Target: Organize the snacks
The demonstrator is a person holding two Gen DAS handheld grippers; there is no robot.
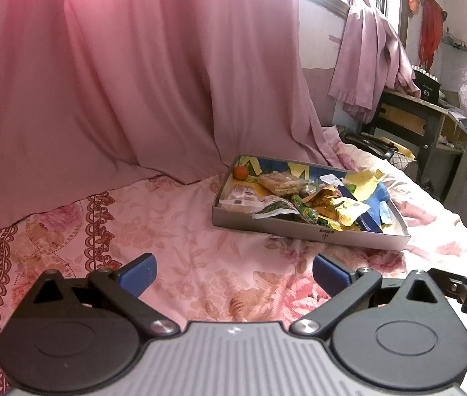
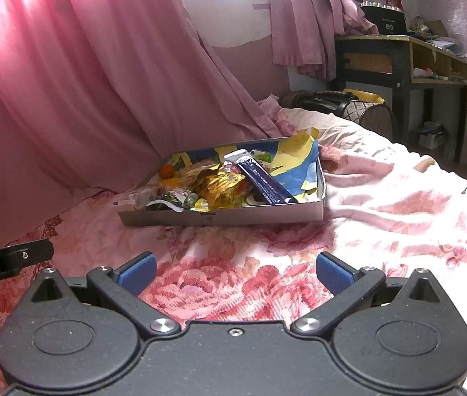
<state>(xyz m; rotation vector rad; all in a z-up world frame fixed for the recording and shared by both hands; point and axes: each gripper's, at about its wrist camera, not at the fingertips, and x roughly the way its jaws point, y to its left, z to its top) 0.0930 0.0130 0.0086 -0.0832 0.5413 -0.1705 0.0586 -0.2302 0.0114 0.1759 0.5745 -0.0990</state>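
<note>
Shallow grey box [image 1: 299, 231] at 1 o'clock, crammed with crinkly snack packets [image 1: 342, 211]; left gripper [image 1: 233, 275] and right gripper [image 2: 235, 274] both gaping, nothing held.

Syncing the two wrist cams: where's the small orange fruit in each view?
Left wrist: orange fruit sits right of centre, in the far left corner of the grey box.
Right wrist: orange fruit sits left of centre, again in the box's far left corner.
Shared landmark: the black desk at upper right.
</note>
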